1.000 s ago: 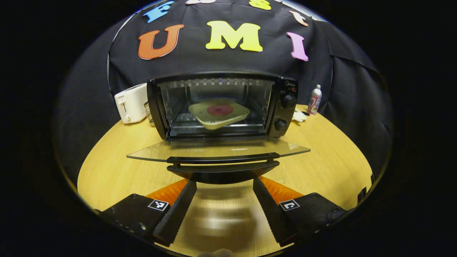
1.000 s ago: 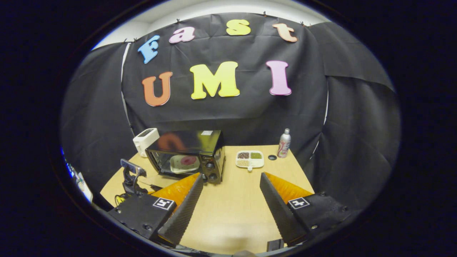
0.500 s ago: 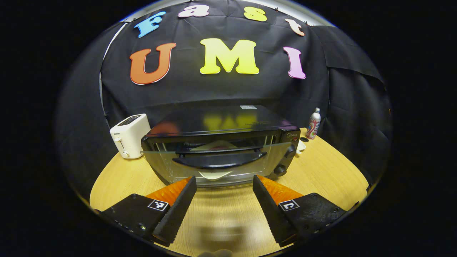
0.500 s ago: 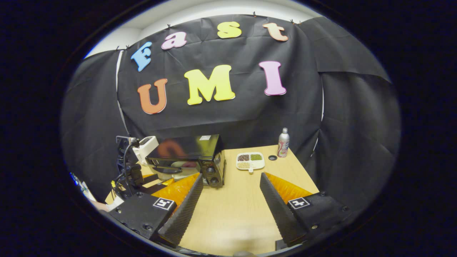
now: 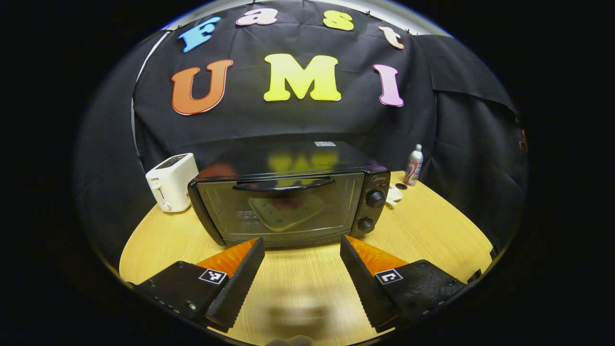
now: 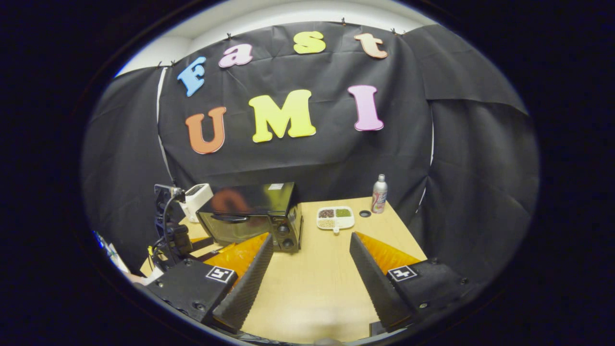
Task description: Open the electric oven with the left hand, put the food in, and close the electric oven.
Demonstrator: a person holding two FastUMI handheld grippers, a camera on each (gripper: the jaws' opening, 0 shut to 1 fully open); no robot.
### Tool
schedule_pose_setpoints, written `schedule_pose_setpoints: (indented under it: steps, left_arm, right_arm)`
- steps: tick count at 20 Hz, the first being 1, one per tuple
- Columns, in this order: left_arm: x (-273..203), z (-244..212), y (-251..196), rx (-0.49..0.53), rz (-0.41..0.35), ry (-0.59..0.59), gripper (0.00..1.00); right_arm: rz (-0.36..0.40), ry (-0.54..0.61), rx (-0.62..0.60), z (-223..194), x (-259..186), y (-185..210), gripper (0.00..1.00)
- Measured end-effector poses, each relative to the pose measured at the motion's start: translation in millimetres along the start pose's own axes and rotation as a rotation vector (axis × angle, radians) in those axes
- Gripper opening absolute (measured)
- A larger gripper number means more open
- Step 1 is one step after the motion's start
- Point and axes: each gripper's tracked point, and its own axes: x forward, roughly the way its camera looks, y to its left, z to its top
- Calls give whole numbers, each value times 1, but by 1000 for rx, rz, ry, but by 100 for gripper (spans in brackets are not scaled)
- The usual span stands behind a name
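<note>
The black electric oven (image 5: pixel 288 197) stands on the wooden table with its glass door shut and its handle (image 5: pixel 283 184) along the top of the door. Through the glass I see a pale plate with a red round piece of food (image 5: pixel 287 211) on the rack. My left gripper (image 5: pixel 301 250) is open just in front of the door, touching nothing. In the right gripper view the oven (image 6: pixel 254 216) sits far off at the left. My right gripper (image 6: pixel 310 247) is open and empty, well back from the oven.
A white toaster (image 5: pixel 171 181) stands left of the oven, a spray can (image 5: pixel 412 165) at the back right. A white divided tray of grains (image 6: pixel 336 217) and a small dark cap (image 6: pixel 365 213) lie right of the oven. The other hand-held gripper (image 6: pixel 175 235) is at the left.
The oven door swung up from lying flat open to fully shut. My left gripper rose with it and now sits a little back from the door. The right gripper barely moved.
</note>
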Motion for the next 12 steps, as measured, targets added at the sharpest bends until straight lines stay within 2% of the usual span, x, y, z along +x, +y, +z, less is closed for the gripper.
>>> schedule_pose_setpoints:
  steps: [5,12]
  left_arm:
    - [-17,6,0,-6,-2,-24,96]
    - [-77,52,9,-8,-31,-113,96]
  right_arm:
    - [3,-9,-10,1,-7,5,96]
    - [-30,-90,-34,25,-34,22,96]
